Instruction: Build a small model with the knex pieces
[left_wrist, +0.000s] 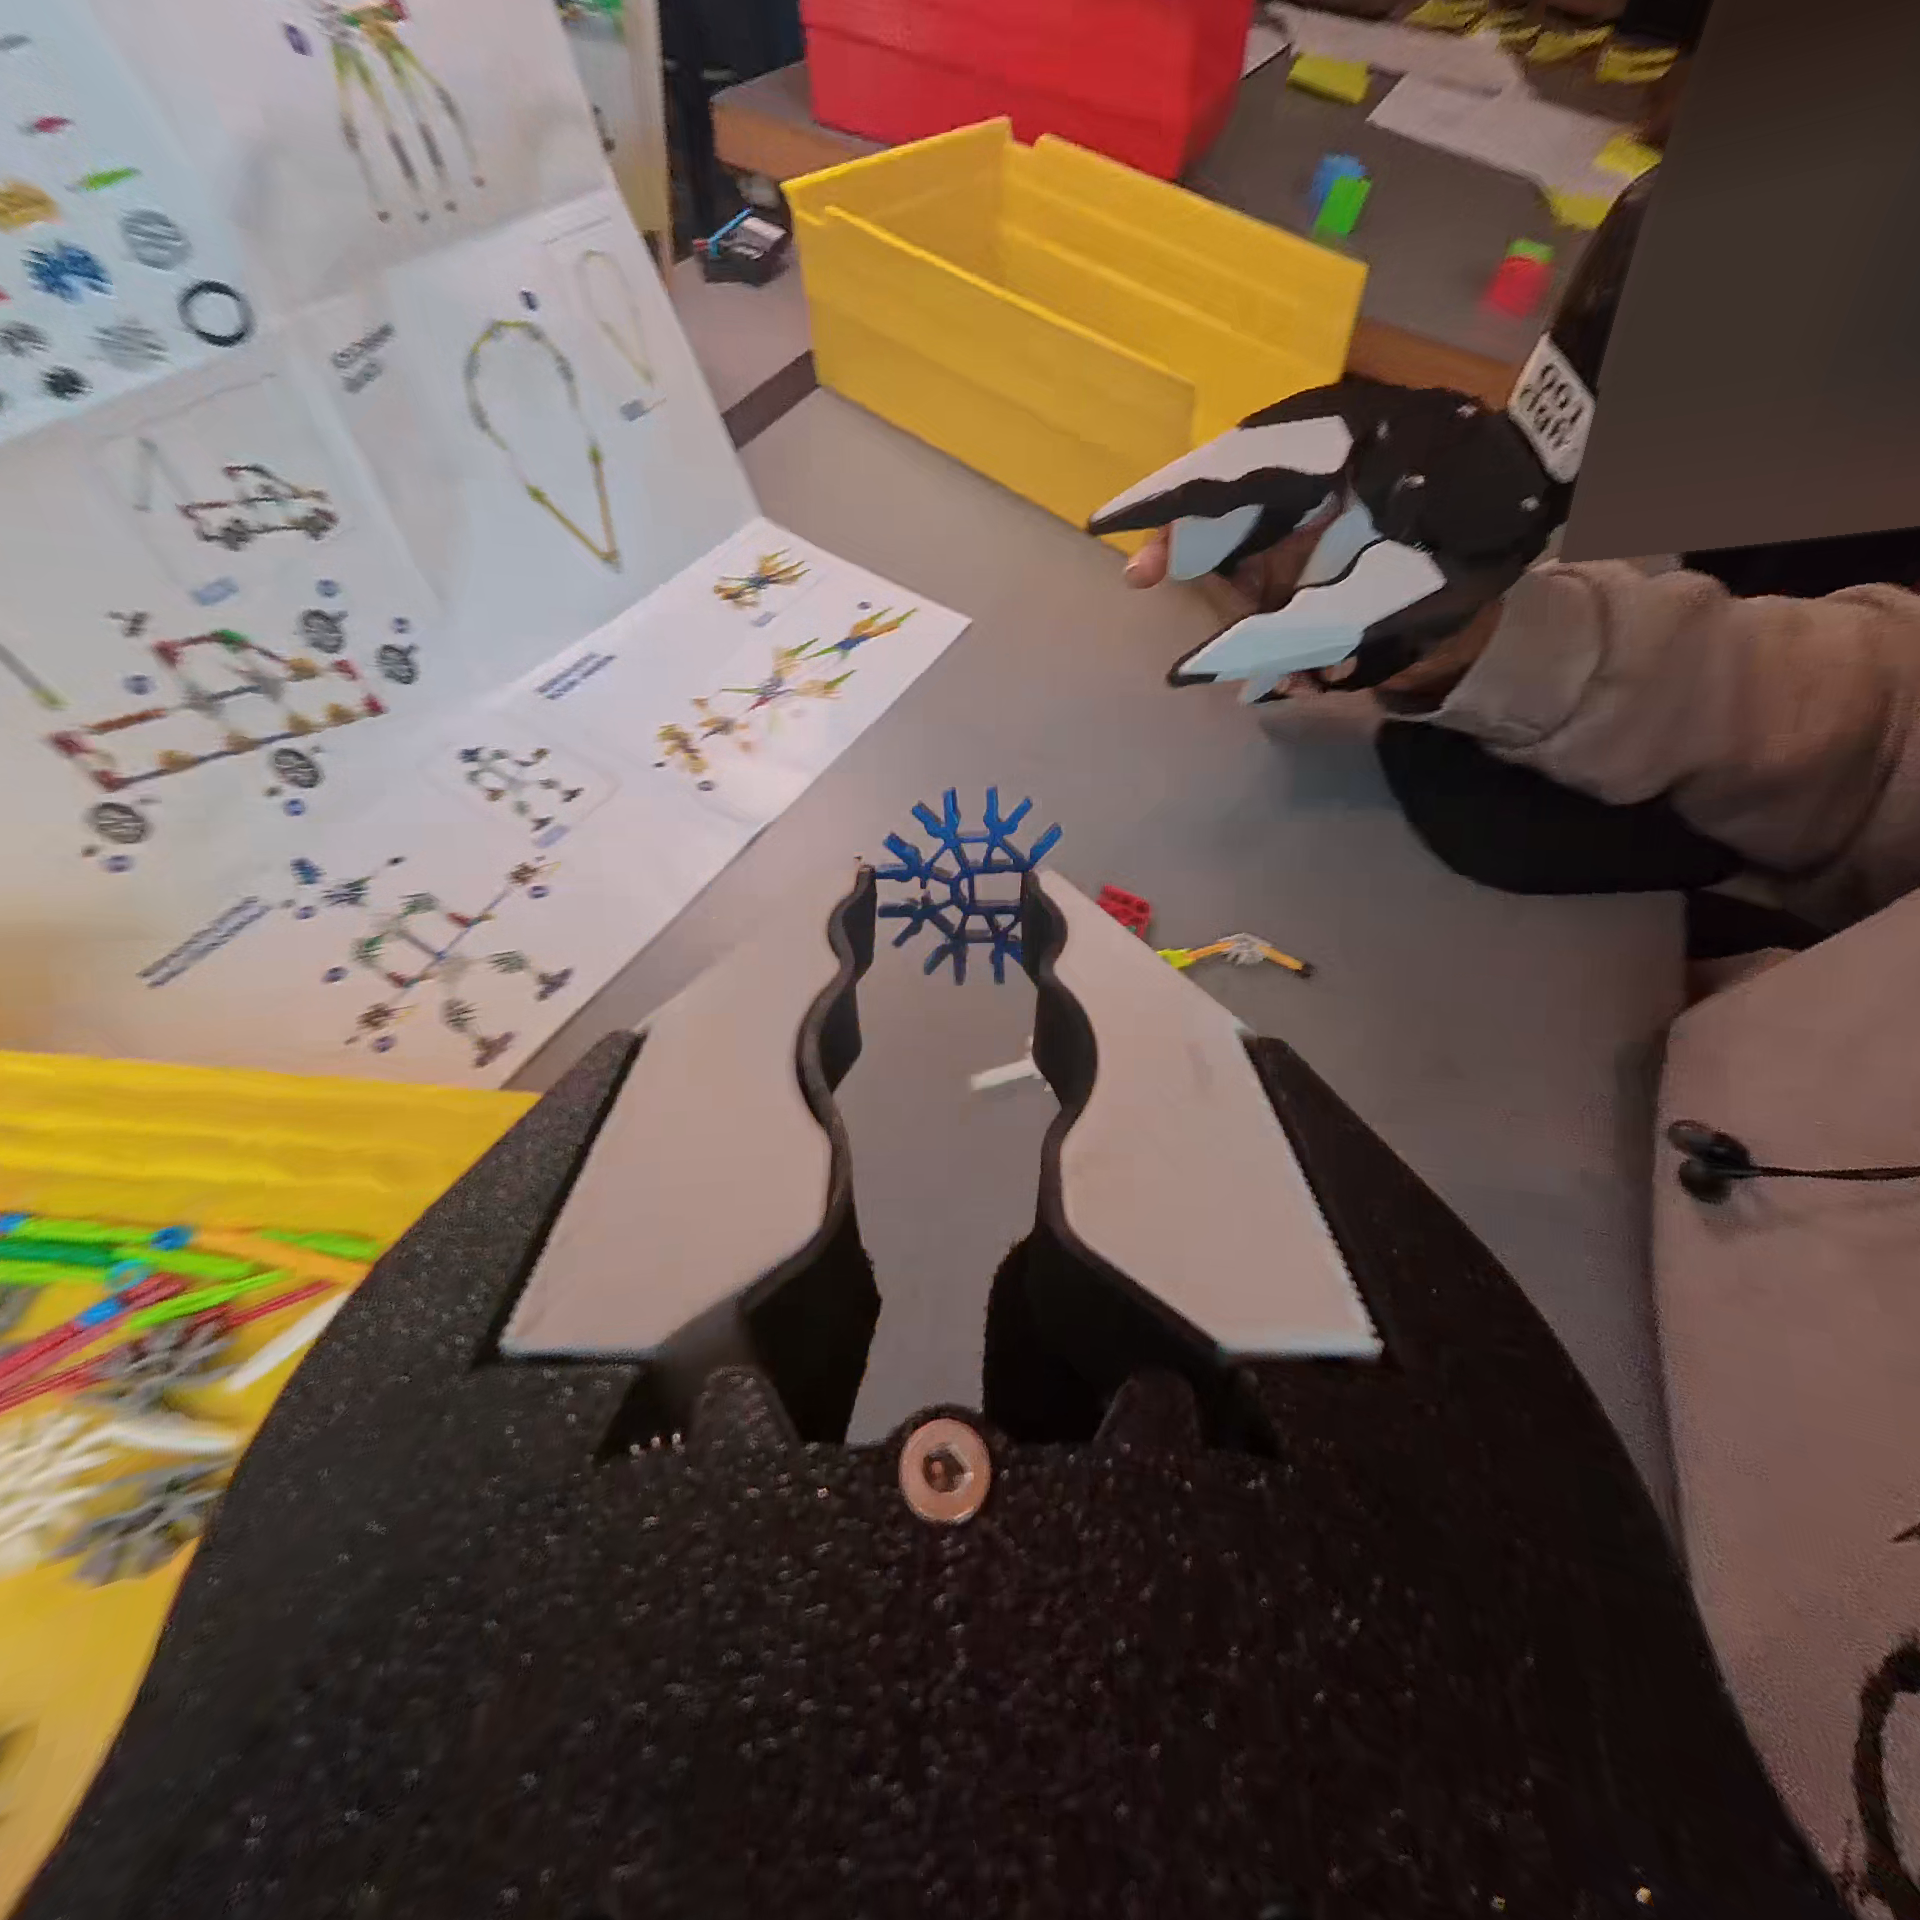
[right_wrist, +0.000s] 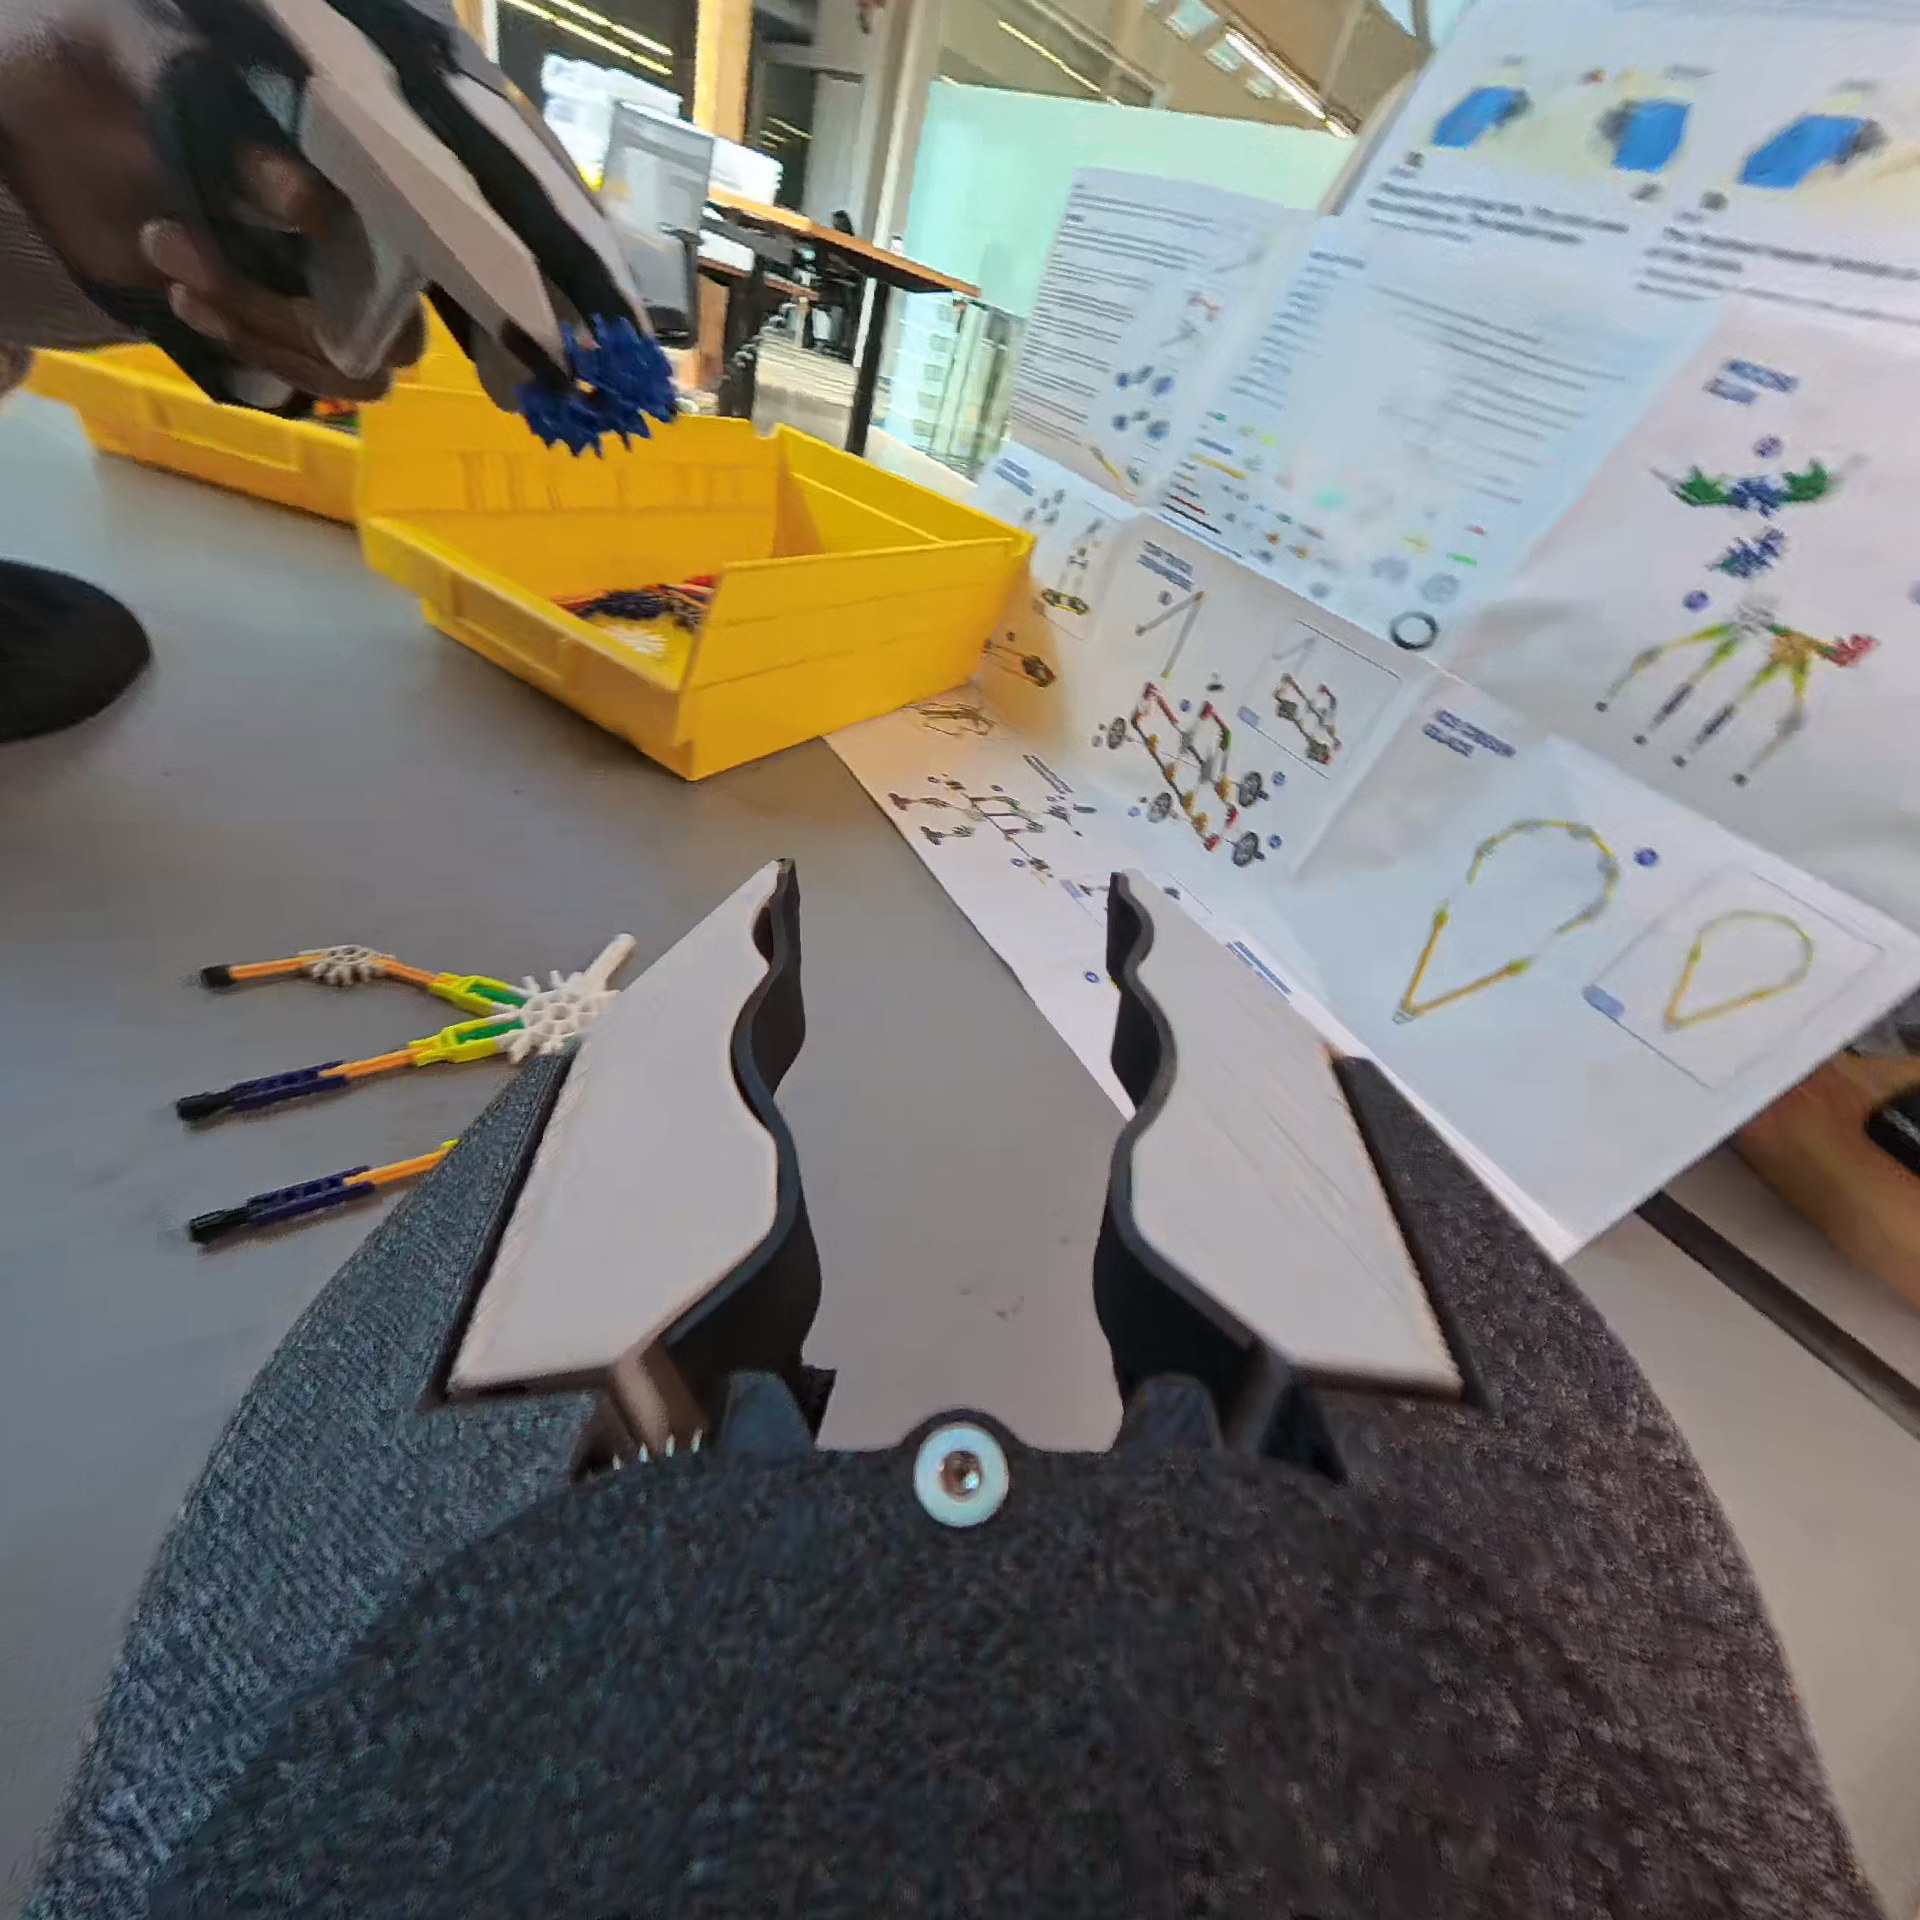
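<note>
Pinching a blue snowflake connector (left_wrist: 961, 883) at mid-frame, the left claw (left_wrist: 948, 904) hangs above the bench (left_wrist: 1403, 1091), while the right claw (right_wrist: 951, 904) gapes empty beside a part-built rod assembly (right_wrist: 416, 1023).

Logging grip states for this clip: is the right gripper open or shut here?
Open. In the right wrist view the right gripper has its fingers spread wide with only bare grey table between them; the left gripper holds the blue snowflake connector.
</note>
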